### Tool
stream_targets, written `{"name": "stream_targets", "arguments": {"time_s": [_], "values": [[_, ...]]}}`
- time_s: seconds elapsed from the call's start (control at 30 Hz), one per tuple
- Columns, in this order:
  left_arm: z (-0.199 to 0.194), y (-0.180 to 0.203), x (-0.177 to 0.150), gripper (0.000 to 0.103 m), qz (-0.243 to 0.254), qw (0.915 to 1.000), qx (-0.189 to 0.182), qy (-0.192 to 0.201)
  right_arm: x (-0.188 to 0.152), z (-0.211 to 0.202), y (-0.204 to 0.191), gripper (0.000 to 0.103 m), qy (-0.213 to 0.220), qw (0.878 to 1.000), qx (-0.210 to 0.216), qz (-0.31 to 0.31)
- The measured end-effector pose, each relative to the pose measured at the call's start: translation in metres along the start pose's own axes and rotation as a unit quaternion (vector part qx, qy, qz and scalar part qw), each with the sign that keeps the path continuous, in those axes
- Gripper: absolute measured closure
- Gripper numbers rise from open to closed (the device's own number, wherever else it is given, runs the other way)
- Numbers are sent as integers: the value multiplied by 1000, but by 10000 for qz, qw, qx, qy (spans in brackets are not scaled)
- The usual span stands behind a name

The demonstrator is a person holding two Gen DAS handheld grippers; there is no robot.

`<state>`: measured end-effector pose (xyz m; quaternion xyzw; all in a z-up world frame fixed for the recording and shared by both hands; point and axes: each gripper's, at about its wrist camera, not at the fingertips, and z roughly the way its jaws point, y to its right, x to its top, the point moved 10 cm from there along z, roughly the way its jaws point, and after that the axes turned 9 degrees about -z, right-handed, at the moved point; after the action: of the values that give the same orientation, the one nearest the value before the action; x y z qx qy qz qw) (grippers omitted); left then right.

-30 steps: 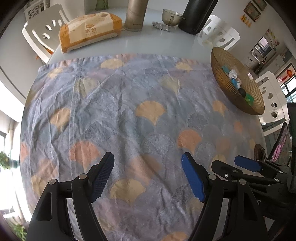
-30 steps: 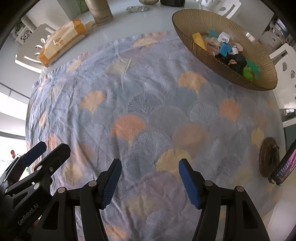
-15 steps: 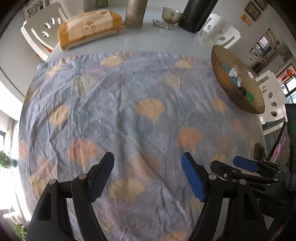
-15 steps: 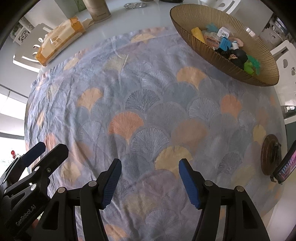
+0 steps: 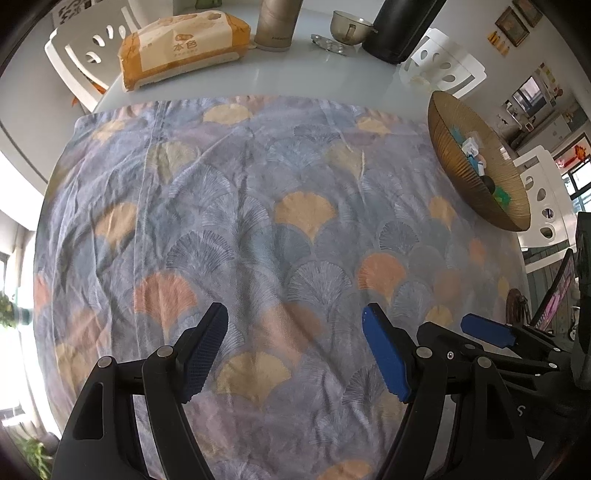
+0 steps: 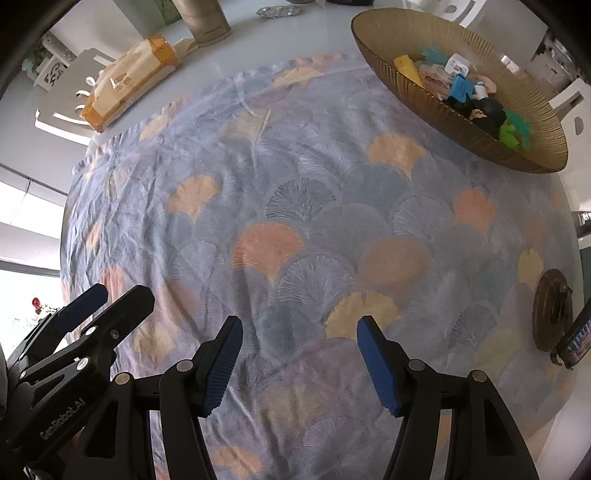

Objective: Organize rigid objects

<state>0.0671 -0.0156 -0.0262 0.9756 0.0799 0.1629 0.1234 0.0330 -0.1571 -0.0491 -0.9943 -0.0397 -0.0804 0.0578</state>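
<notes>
Looking down both cameras, I see a table under a blue-grey cloth (image 5: 258,221) printed with fan shapes. My left gripper (image 5: 295,349) hangs over the cloth with its fingers spread and nothing between them. My right gripper (image 6: 299,363) sits just beside it, fingers likewise parted over bare fabric.

Far ahead of the left fingers and a little to their left lies an orange tissue pack (image 5: 181,48). Next to it, going right, stand a tan canister (image 5: 275,24), a small glass cup (image 5: 349,24) whose contents I cannot make out, and a black cylinder (image 5: 400,27).

Ahead and right of the right fingers rests a ribbed amber bowl (image 6: 421,99). It holds the small rigid items (image 6: 465,96): yellow, white, blue, pink, black and green pieces piled together. Right of the right fingers lie a dark round coaster (image 6: 552,308) and a phone (image 6: 576,338).
</notes>
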Motion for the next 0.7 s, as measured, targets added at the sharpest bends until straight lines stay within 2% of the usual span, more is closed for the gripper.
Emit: {"name": "stream_targets", "arguments": {"time_s": [0.7], "values": [[4, -4, -2, 29, -52, 10000, 14, -69, 2, 0, 2, 40, 9, 9998, -122, -127]]}}
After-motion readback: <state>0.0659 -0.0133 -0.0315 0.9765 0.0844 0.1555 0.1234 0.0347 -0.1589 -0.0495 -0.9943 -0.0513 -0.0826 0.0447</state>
